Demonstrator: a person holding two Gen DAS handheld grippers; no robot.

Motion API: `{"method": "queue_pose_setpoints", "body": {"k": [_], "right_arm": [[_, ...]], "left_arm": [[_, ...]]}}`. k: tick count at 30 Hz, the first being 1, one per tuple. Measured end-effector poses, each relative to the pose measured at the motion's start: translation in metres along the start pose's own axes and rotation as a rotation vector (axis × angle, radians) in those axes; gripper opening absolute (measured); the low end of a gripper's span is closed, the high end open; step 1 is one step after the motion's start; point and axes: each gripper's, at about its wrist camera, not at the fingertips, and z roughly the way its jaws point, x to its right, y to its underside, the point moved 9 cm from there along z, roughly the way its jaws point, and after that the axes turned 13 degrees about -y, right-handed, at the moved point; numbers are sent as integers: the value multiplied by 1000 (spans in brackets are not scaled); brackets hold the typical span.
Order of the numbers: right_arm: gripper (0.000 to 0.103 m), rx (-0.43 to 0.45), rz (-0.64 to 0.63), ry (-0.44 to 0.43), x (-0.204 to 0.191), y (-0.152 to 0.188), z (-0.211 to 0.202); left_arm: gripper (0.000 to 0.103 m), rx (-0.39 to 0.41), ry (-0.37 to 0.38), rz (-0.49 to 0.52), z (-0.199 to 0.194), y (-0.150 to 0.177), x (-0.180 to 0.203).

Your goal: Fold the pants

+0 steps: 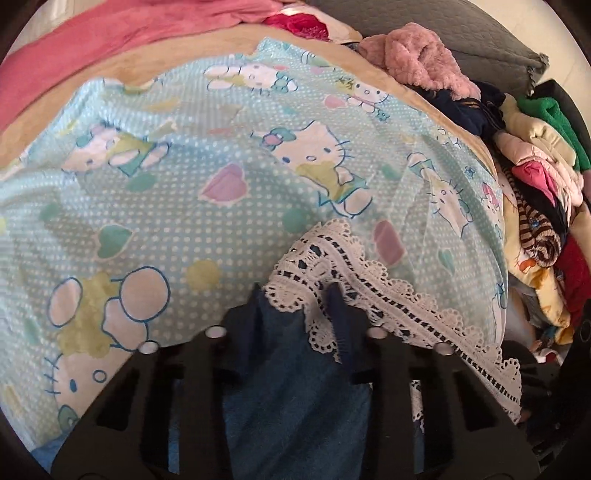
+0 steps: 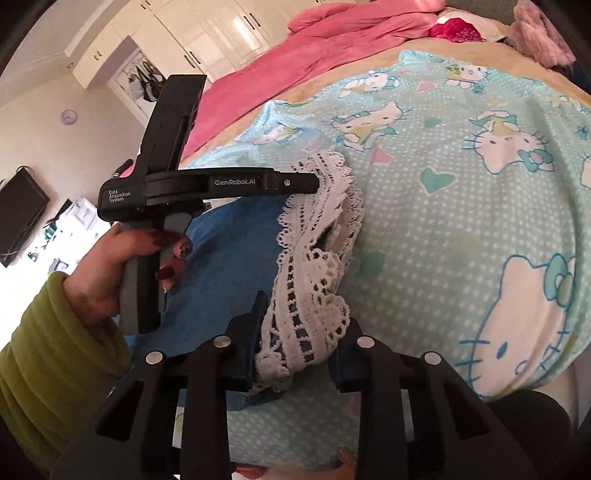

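2 grippers on the lace hem [image 2: 314, 295] of my blue pants [image 2: 229, 251] on the bedsheet [image 2: 461, 221]: left gripper [image 1: 295, 295] pinching it, right gripper [image 2: 297, 328] holds it loosely; lace could slip or stretch, skewing my fold

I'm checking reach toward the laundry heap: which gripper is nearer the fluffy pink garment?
Left, probably. The left gripper, at the pants' lace hem, sees the fluffy pink garment ahead to its right. The right gripper shows it only at the far edge.
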Motion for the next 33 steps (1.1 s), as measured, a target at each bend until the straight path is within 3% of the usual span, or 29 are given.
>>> {"method": "queue_pose_setpoints", "body": {"k": [5, 12, 15, 22, 27, 29, 31, 33], "right_arm": [[26, 31, -74, -65, -22, -3, -4], [25, 89, -272, -149, -90, -16, -21], [25, 73, -351, -179, -123, -19, -17], [25, -95, -507, -182, -182, 6, 44], [25, -258, -782, -40, -207, 58, 101], [29, -340, -848, -19, -210, 80, 119], [41, -373, -858, -54, -212, 94, 122], [48, -387, -835, -112, -213, 99, 110]], "left_arm": [[15, 55, 40, -57, -21, -4, -7], [13, 173, 64, -111, -83, -5, -32], [13, 210, 62, -167, -104, -1, -55], [13, 224, 44, -301, -132, 39, -111], [15, 188, -103, -429, -151, 96, -164], [16, 193, -138, -491, -162, 122, -181], [19, 208, -158, -534, -175, 144, -189], [33, 221, -167, -557, -187, 167, -186]]}}
